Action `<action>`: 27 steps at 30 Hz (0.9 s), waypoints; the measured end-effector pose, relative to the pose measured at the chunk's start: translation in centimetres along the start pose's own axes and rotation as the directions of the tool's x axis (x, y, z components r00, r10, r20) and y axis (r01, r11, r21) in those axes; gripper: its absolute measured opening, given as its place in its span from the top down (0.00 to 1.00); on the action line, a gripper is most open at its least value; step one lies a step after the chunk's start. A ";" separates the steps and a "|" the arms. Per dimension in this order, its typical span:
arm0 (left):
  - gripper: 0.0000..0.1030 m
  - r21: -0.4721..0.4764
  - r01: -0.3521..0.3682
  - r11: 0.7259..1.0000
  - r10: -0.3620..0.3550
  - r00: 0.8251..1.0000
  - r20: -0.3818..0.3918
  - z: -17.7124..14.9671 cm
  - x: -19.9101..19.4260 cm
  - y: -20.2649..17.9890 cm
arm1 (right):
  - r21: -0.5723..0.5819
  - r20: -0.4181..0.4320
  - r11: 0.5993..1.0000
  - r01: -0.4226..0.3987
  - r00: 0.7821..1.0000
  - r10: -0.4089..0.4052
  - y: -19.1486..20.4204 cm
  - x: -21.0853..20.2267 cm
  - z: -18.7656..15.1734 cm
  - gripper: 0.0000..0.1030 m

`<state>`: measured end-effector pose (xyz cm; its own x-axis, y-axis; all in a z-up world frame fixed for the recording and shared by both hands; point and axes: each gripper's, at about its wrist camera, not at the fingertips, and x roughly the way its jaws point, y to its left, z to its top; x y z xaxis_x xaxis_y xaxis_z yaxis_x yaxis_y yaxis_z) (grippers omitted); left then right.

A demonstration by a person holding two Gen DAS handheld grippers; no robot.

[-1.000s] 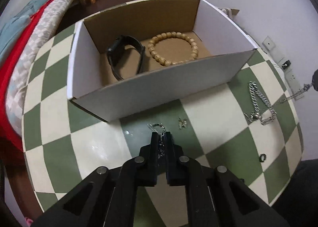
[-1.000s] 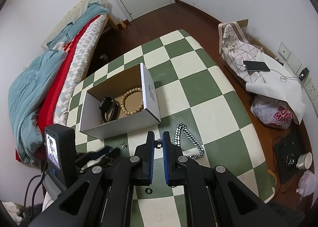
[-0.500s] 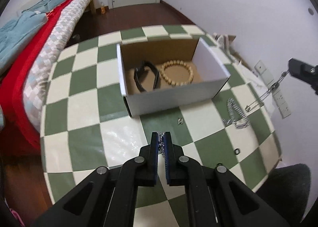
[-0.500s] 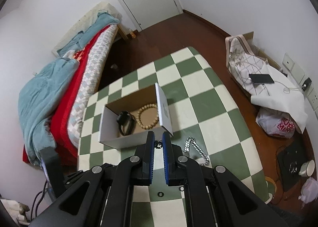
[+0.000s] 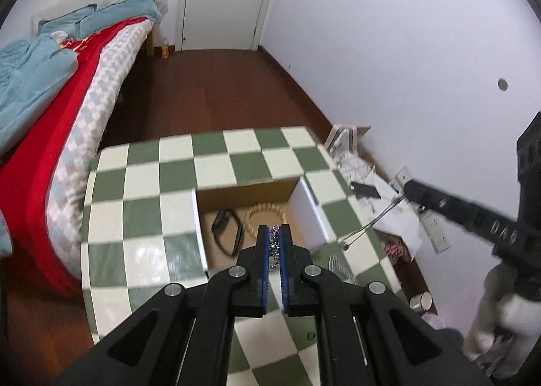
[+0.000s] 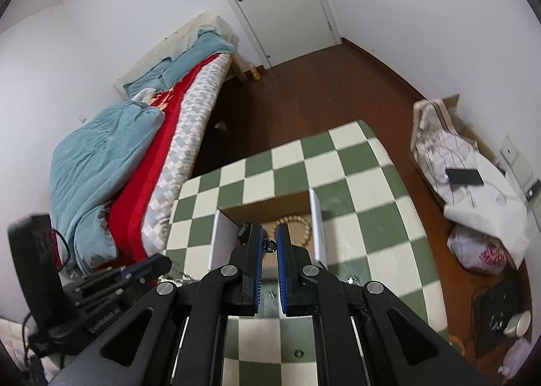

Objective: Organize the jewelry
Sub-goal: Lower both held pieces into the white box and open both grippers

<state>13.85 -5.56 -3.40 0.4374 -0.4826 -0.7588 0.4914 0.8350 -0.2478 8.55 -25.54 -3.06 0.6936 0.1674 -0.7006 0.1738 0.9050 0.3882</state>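
An open cardboard box (image 5: 309, 213) stands on the green-and-cream checkered table (image 5: 142, 217). It holds a black watch (image 5: 228, 232) and a wooden bead bracelet (image 5: 265, 208). My left gripper (image 5: 274, 245) is shut on a thin silver chain (image 5: 274, 250), held high above the box. My right gripper (image 6: 268, 245) is shut on a silver chain; in the left wrist view that chain (image 5: 368, 227) hangs from it at the right, above the table. The box (image 6: 318, 217) and beads (image 6: 297, 223) also show in the right wrist view.
A coiled chain (image 5: 338, 266) lies on the table right of the box. A small dark ring (image 6: 298, 353) lies near the table's front. A bed (image 5: 67, 88) stands left. Bags and a phone (image 6: 465, 176) lie on the floor at the right.
Both grippers have risen high above the table, each carrying its chain. The box now looks smaller and lies beneath the fingertips.
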 end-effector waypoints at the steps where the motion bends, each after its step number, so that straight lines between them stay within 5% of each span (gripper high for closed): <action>1: 0.97 -0.003 0.004 1.000 -0.004 1.000 0.002 0.5 0.2 0.1 | -0.004 -0.004 1.000 -0.004 1.000 0.004 0.3 0.4 0.5 0.92; 10: 0.97 -0.141 0.066 0.988 -0.078 0.994 -0.080 3.5 5.2 3.2 | 0.013 -0.100 0.999 -0.034 0.994 0.035 0.8 6.5 2.8 0.92; 22: 0.97 -0.153 0.015 0.988 -0.049 0.974 -0.220 3.8 12.1 4.9 | -0.018 -0.250 1.000 0.024 0.968 -0.027 0.1 15.6 3.9 0.92; 27: 0.94 -0.181 -0.019 0.983 -0.028 0.967 -0.253 4.0 12.7 5.4 | -0.012 -0.338 0.999 0.031 0.941 -0.034 -0.2 17.9 4.1 0.91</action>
<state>25.09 -8.22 -11.94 0.2189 -0.4234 -0.8791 0.3391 0.8778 -0.3384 23.75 -24.30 -13.21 0.4103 0.2592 -0.8744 0.1871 0.9144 0.3589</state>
